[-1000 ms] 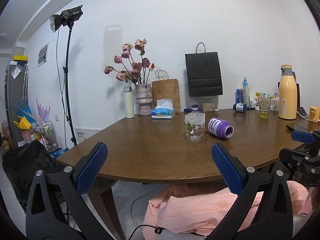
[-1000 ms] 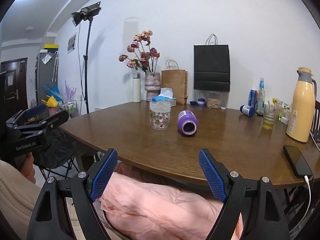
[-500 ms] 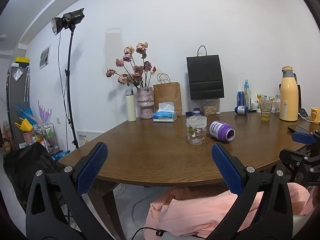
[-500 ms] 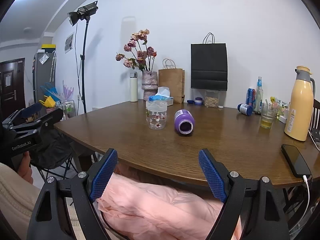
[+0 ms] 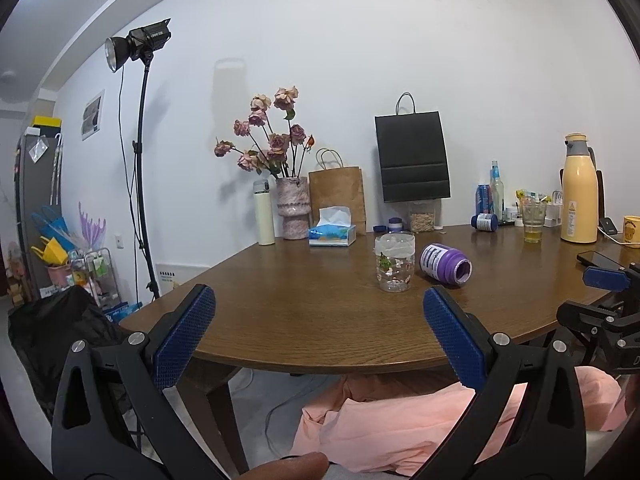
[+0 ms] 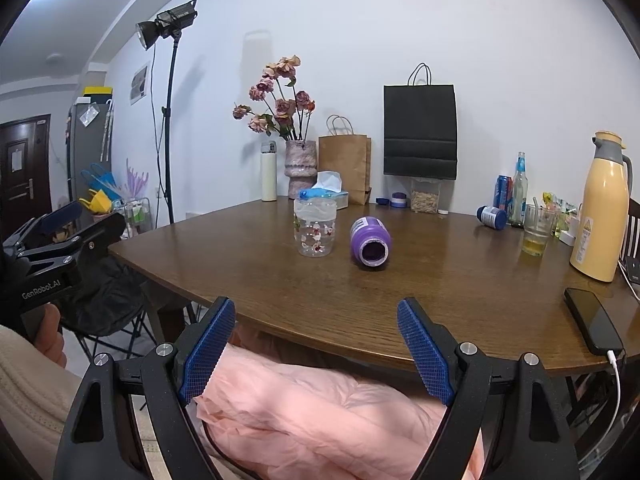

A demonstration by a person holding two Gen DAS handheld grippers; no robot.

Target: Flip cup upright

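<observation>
A purple cup (image 5: pixel 445 268) lies on its side on the brown table (image 5: pixel 320 320), its open mouth toward me; it also shows in the right wrist view (image 6: pixel 369 243). A clear flowered glass (image 5: pixel 394 263) stands just left of it, also in the right wrist view (image 6: pixel 315 227). My left gripper (image 5: pixel 316 340) is open and empty, held before the table's near edge. My right gripper (image 6: pixel 316 350) is open and empty, also short of the near edge. Both are well back from the cup.
A tissue box (image 5: pixel 332 234), vase of flowers (image 5: pixel 294 212), white flask (image 5: pixel 264 218), paper bags, bottles, a glass of yellow liquid (image 6: pixel 536 232) and a yellow thermos (image 6: pixel 602 208) stand toward the back and right. A phone (image 6: pixel 594 322) lies at the right edge. A light stand (image 5: pixel 140 160) is left.
Both grippers have dropped slightly and tilted up, so the table sits lower in view. Neither has closed or touched anything. The cup has not moved.
</observation>
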